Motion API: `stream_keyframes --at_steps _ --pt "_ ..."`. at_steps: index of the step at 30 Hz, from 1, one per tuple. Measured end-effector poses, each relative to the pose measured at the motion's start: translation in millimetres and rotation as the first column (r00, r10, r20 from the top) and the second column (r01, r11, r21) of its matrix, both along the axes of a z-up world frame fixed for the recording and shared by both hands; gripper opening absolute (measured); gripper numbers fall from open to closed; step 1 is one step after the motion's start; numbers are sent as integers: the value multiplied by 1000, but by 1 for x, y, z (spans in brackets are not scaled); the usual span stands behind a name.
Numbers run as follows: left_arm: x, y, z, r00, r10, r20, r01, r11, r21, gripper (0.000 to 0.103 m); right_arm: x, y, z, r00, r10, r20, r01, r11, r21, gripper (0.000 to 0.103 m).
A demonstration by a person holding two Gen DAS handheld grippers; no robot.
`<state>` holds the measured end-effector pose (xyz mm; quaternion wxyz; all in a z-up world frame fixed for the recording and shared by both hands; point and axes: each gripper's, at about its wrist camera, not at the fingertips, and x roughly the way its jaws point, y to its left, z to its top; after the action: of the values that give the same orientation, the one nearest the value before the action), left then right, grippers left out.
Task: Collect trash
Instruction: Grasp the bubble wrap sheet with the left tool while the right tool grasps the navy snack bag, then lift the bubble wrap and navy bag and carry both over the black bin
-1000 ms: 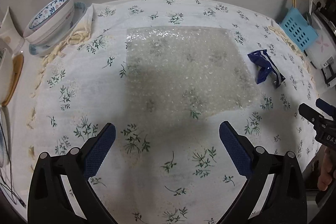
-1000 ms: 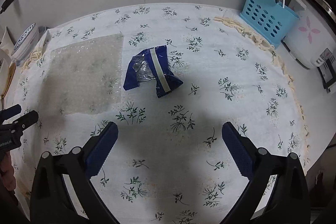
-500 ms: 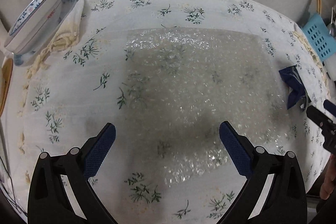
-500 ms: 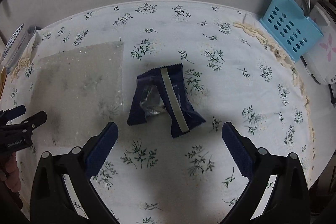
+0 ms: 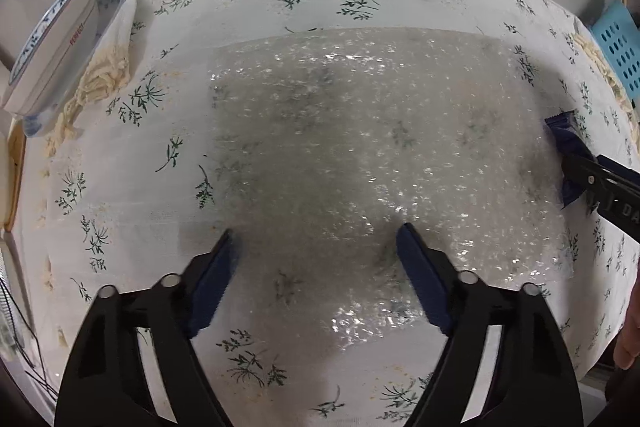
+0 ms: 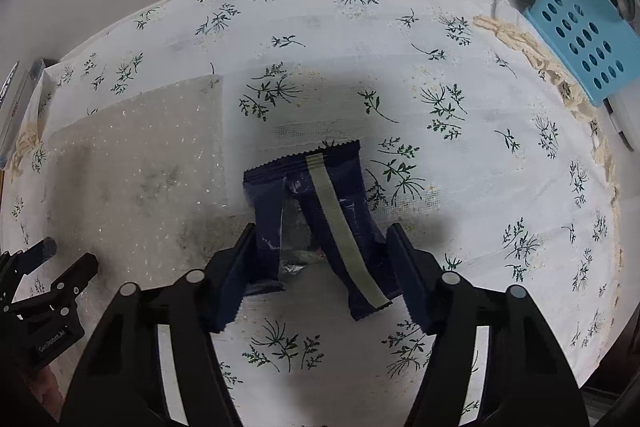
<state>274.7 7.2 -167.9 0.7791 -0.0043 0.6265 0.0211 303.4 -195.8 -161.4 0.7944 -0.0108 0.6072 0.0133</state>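
A clear bubble-wrap sheet (image 5: 376,155) lies flat on the floral tablecloth (image 5: 120,163). My left gripper (image 5: 318,239) is open, low over the sheet's near edge, with its fingers astride it. A torn dark blue snack wrapper (image 6: 320,219) with a pale strip lies just right of the bubble wrap (image 6: 132,171). My right gripper (image 6: 320,239) is open with its fingers on either side of the wrapper, close to it but not clamped. The wrapper's edge (image 5: 564,135) shows at the right of the left wrist view behind the right gripper's tips.
A blue-patterned bowl (image 5: 52,43) stands at the cloth's left edge. A light blue perforated utensil basket (image 6: 584,47) stands at the back right, beside a white appliance. The cloth's fringed edge (image 6: 532,47) runs along the right. A pale wall lies behind the table.
Both grippers have moved forward and down. The left now straddles the bubble wrap's near edge; the right now has the blue wrapper between its fingers. Both jaw gaps have narrowed.
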Motion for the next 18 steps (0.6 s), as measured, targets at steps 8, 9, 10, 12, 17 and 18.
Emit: stream_keyframes --at_steps 8,9,10,12,17,18 --pt "2 -20 3 999 -26 -20 26 1000 -16 31 -3 -3 -3 1000 -17 -1 17 1000 4 29" --pt "3 -23 3 999 -30 -22 30 999 -21 23 -5 -4 -4 1000 -18 -3 18 1000 14 26" --pt "3 -25 3 999 -32 -23 32 999 -23 19 -6 -5 -3 1000 -20 -2 20 1000 15 25" --pt "3 -26 2 999 -39 -22 39 999 -29 15 -8 -5 -2 1000 -19 0 19 1000 15 24" --pt "-6 -27 10 998 -57 11 57 998 -39 12 -19 -8 9 999 -21 28 20 1000 22 23" --pt "-10 -25 14 998 -56 19 57 997 -46 12 -22 -8 13 999 -18 39 17 1000 21 23"
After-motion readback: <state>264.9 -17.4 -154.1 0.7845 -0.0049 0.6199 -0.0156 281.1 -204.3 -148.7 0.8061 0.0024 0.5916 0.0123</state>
